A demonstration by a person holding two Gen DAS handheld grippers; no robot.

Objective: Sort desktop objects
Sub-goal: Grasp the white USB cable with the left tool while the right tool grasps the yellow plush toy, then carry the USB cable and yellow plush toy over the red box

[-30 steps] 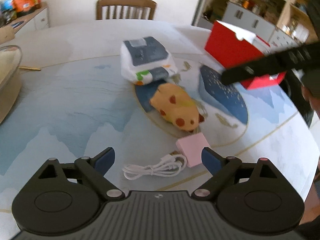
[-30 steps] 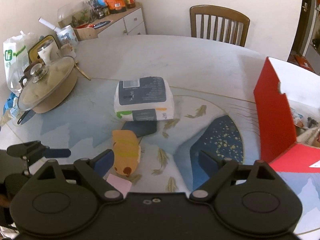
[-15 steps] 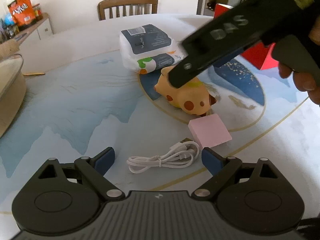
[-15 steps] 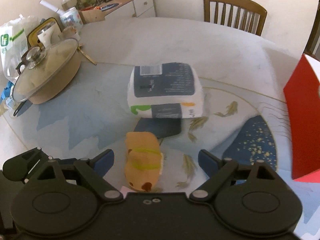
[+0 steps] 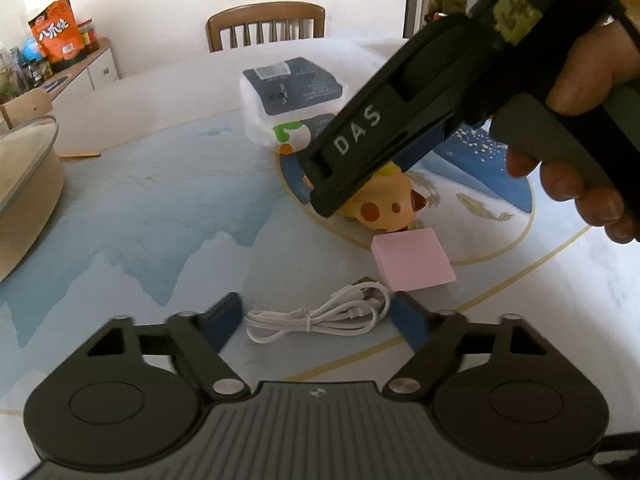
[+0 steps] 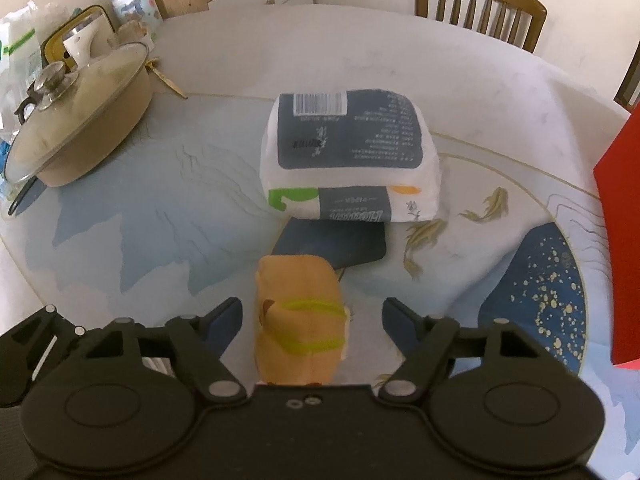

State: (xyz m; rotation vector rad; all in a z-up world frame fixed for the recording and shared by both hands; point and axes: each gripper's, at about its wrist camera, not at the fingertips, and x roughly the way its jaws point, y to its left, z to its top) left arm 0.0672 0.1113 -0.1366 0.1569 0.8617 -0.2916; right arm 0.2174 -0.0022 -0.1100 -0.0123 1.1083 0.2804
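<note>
Two hand-held grippers work over a round blue-patterned table (image 6: 168, 208). The right gripper (image 6: 312, 314), jaws just narrowing but clear of contact, straddles an orange plush toy with a lime band (image 6: 300, 320). The left gripper (image 5: 318, 314), also narrowing, brackets a coiled white cable (image 5: 320, 316) without touching. Beyond the toy lies a wrapped tissue pack (image 6: 348, 160); a pink sticky-note pad (image 5: 412, 260) sits just beside the toy, a lidded beige pot (image 6: 80, 120) well left.
</note>
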